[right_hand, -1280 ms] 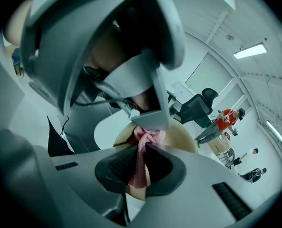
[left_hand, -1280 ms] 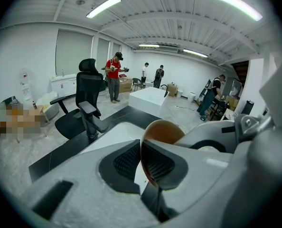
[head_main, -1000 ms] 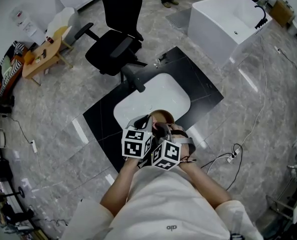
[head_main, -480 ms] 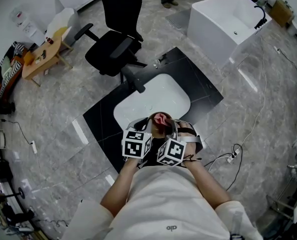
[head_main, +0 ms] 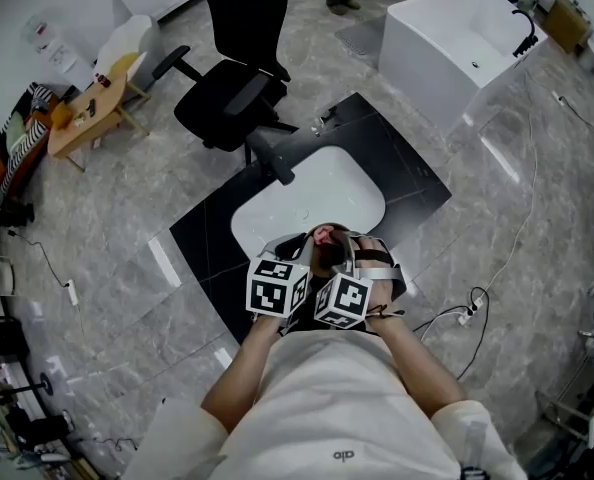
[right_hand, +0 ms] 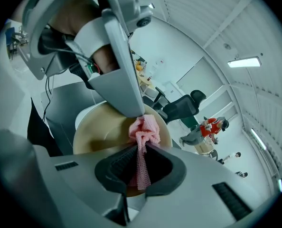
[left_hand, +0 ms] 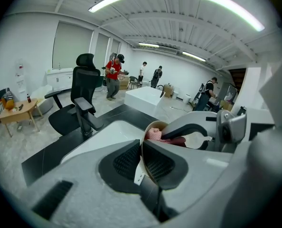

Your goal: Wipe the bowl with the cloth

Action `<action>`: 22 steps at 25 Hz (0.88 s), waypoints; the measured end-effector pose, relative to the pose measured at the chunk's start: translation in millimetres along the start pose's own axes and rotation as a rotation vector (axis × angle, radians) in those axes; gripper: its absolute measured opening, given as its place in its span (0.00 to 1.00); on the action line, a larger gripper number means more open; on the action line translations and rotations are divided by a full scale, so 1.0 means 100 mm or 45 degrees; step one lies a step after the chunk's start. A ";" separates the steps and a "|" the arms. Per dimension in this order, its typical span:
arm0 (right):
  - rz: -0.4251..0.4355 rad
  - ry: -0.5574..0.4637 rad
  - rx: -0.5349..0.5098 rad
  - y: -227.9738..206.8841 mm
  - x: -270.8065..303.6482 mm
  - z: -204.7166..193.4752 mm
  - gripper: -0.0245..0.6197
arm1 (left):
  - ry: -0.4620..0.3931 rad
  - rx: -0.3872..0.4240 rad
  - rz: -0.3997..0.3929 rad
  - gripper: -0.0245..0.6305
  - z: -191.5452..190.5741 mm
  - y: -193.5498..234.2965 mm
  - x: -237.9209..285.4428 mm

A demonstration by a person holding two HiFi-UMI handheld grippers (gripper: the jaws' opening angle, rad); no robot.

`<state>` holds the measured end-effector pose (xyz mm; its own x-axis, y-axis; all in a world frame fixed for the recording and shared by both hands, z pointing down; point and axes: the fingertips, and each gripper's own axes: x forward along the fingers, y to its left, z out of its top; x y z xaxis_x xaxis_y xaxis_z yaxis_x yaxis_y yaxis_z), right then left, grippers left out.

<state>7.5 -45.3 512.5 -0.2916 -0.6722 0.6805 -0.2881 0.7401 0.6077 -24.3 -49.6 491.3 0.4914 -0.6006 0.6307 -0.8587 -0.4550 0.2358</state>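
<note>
While left tool (left_hand: 142, 151) grips bowl (right_hand: 98, 127), right tool (right_hand: 140, 163) cloth (right_hand: 143, 132) | sink (head_main: 307, 203) ahead; chair (head_main: 232, 88) beyond

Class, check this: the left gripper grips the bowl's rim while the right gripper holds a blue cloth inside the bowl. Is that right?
No: the cloth is pink, not blue, as the right gripper view shows. The rest stands.

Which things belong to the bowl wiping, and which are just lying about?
In use: bowl, pink cloth, left tongs on the bowl's rim, right tongs gripping the cloth.
Just around: office chair, sink basin, faucet, bathtub, side table.
</note>
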 end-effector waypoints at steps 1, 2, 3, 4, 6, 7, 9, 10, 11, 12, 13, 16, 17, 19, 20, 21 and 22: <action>0.010 -0.008 0.010 0.02 0.01 0.01 0.08 | -0.002 0.001 -0.001 0.08 0.00 0.00 0.00; 0.023 -0.016 0.015 0.05 0.01 0.03 0.08 | -0.002 0.000 -0.001 0.08 0.00 0.01 0.01; 0.040 -0.022 0.015 0.09 0.02 0.05 0.08 | 0.000 -0.004 0.001 0.08 -0.01 0.02 0.01; 0.059 -0.026 0.013 0.14 0.02 0.06 0.08 | 0.002 -0.008 0.004 0.08 -0.03 0.04 0.01; 0.108 -0.033 0.034 0.23 0.01 0.07 0.08 | 0.007 -0.014 0.011 0.08 -0.04 0.07 0.02; 0.139 -0.041 0.063 0.28 0.00 0.08 0.08 | 0.009 -0.015 0.014 0.08 -0.05 0.08 0.02; 0.208 -0.062 0.148 0.36 -0.01 0.09 0.08 | 0.013 -0.015 0.017 0.08 -0.05 0.11 0.03; 0.239 -0.072 0.193 0.39 -0.01 0.10 0.08 | 0.015 -0.013 0.018 0.08 -0.06 0.11 0.03; 0.269 -0.080 0.234 0.41 -0.02 0.11 0.08 | 0.016 -0.010 0.019 0.08 -0.07 0.11 0.04; 0.296 -0.091 0.273 0.42 -0.03 0.12 0.08 | 0.015 -0.009 0.021 0.08 -0.08 0.11 0.04; 0.324 -0.105 0.313 0.43 -0.04 0.15 0.08 | 0.015 -0.008 0.026 0.08 -0.08 0.12 0.05; 0.406 -0.177 0.458 0.44 -0.09 0.26 0.08 | 0.023 -0.010 0.045 0.08 -0.10 0.17 0.06; 0.435 -0.203 0.518 0.44 -0.11 0.29 0.08 | 0.025 -0.013 0.051 0.08 -0.11 0.19 0.05; 0.490 -0.244 0.636 0.41 -0.14 0.32 0.08 | 0.025 -0.025 0.063 0.08 -0.12 0.25 0.04; 0.515 -0.262 0.695 0.39 -0.15 0.32 0.08 | 0.022 -0.034 0.069 0.07 -0.12 0.28 0.03; 0.535 -0.281 0.758 0.36 -0.16 0.32 0.08 | 0.019 -0.044 0.076 0.07 -0.12 0.32 0.01; 0.551 -0.303 0.825 0.31 -0.18 0.31 0.08 | 0.014 -0.053 0.083 0.07 -0.12 0.36 -0.01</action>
<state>-24.4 -10.9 507.0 -0.6629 -0.3692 0.6513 -0.5547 0.8264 -0.0961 -57.5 -57.5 507.9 0.4328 -0.6204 0.6540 -0.8942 -0.3874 0.2242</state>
